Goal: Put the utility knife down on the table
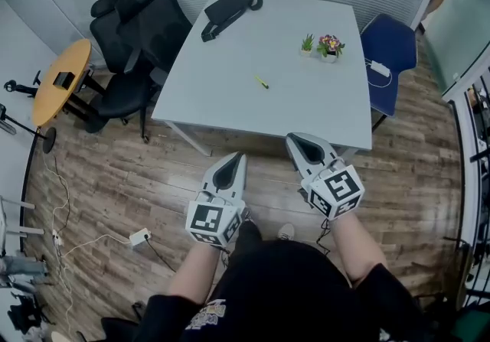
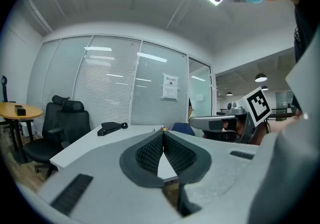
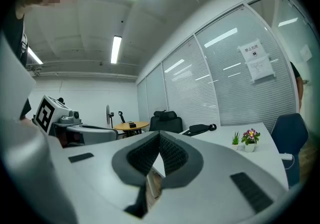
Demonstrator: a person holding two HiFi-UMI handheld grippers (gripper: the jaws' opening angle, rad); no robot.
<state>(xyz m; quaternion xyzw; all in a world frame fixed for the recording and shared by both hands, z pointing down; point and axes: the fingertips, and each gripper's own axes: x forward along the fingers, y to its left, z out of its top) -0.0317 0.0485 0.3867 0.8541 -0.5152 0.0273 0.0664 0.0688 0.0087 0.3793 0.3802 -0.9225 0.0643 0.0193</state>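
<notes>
The utility knife point(image 1: 262, 83) lies flat on the desk point(image 1: 230, 103), near its middle and well in from every edge. It shows only as a small yellow-green sliver with a darker end, set at a slant to the desk's sides. It is too small to tell whether the blade is out. Neither claw holds it. The left gripper point(image 1: 240, 155) and the right gripper point(image 1: 290, 137) hover side by side at the desk's near edge, well apart from the knife. In each gripper view the ribbed pads are pressed together tip to tip with nothing between them point(image 2: 162, 132) point(image 3: 159, 133). Judged from this, the laying-down looks done, and doing the step well now means leaving the knife alone. The claws are best held off the desk and clear of the near edge, so that nothing nudges the knife toward a side. Were it to be set again, the same kind of spot would suit, lying flat in the bare middle. That keeps it away from the black bag point(image 1: 227, 11) at the far left corner and the small potted plants point(image 1: 330, 46) toward the far right.
</notes>
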